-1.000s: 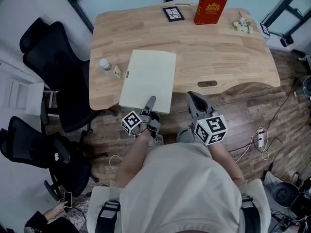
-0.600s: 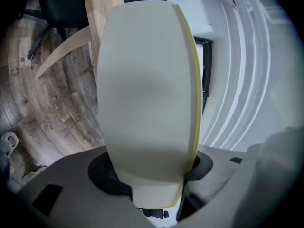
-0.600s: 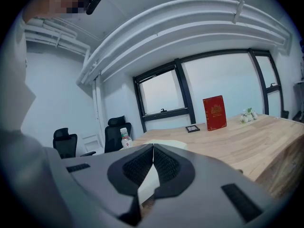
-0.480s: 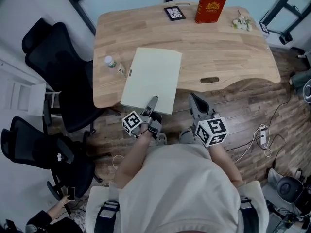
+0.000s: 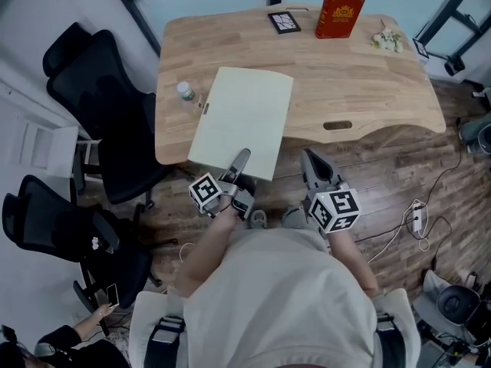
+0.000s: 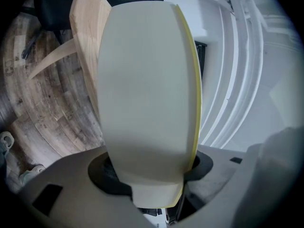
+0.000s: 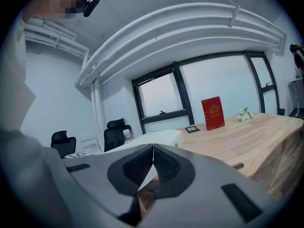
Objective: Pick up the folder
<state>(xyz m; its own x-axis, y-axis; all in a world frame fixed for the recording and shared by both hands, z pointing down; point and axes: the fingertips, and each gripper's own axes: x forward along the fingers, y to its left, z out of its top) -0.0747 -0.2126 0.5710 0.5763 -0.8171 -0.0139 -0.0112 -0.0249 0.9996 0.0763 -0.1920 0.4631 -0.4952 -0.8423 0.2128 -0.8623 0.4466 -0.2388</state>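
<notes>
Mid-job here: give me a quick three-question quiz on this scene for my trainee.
1. True or false: the left tool is clamped on the near edge of the folder.
2. Pick one. The right tool is: A) shut with nothing in it; B) clamped on the folder; C) holding a bottle.
3. Fill in: the red book stands upright near the ____ edge of the table, as seen from the person.

Key: 1 true; 2 A; 3 far.
</notes>
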